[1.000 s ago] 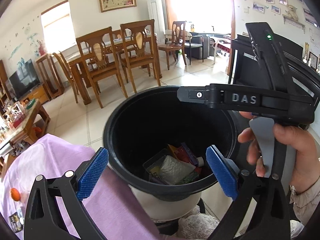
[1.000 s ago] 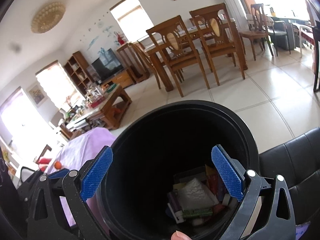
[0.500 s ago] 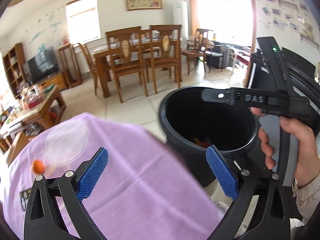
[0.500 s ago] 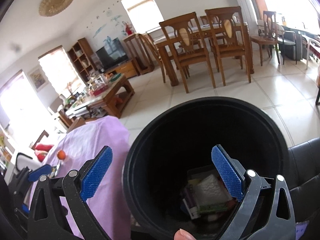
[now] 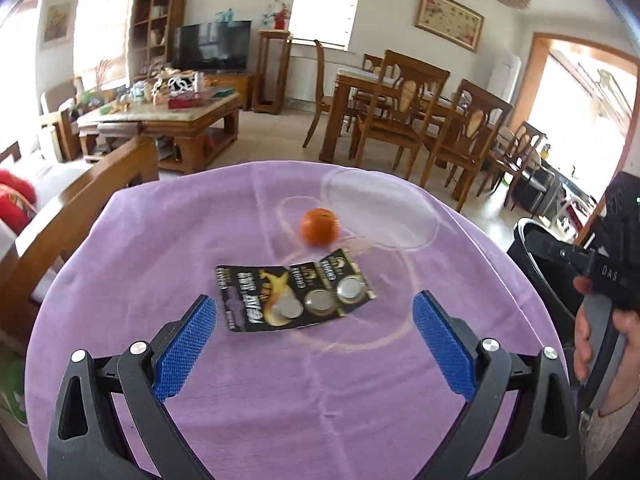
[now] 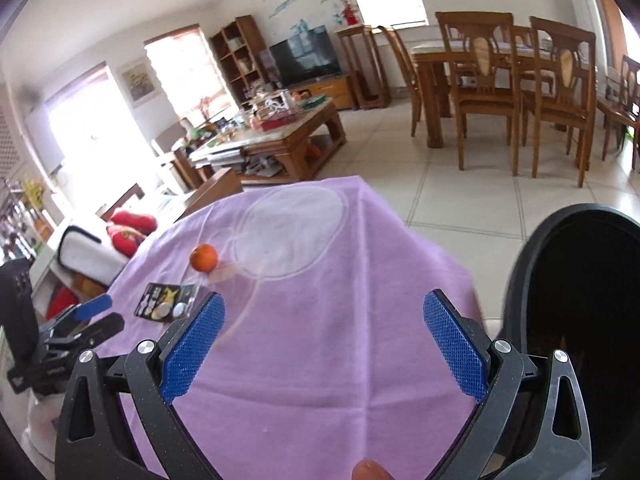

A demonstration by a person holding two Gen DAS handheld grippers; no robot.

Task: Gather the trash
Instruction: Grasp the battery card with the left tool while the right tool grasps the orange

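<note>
Both tongs are spread wide with nothing between their blue pads. Left tongs [image 5: 314,330] hang over the near part of the counter [image 5: 280,380], which is draped in a purple cloth. Just beyond their tips lies a black battery card [image 5: 294,296] with 3 coin cells in blisters, flat on the cloth. Past the card, near it but apart, sits a small orange fruit [image 5: 319,226], and a clear round lid [image 5: 376,210] lies beside the fruit on its right, reaching toward the far edge.

Right tongs [image 6: 324,346] hover over the cloth on the side nearer the black trash bin [image 6: 576,320], whose rim and dark inside fill the right edge of that view; its contents cannot be made out. From the left wrist view, a hand [image 5: 608,344] grips the handle of the right tool beside the bin.
</note>
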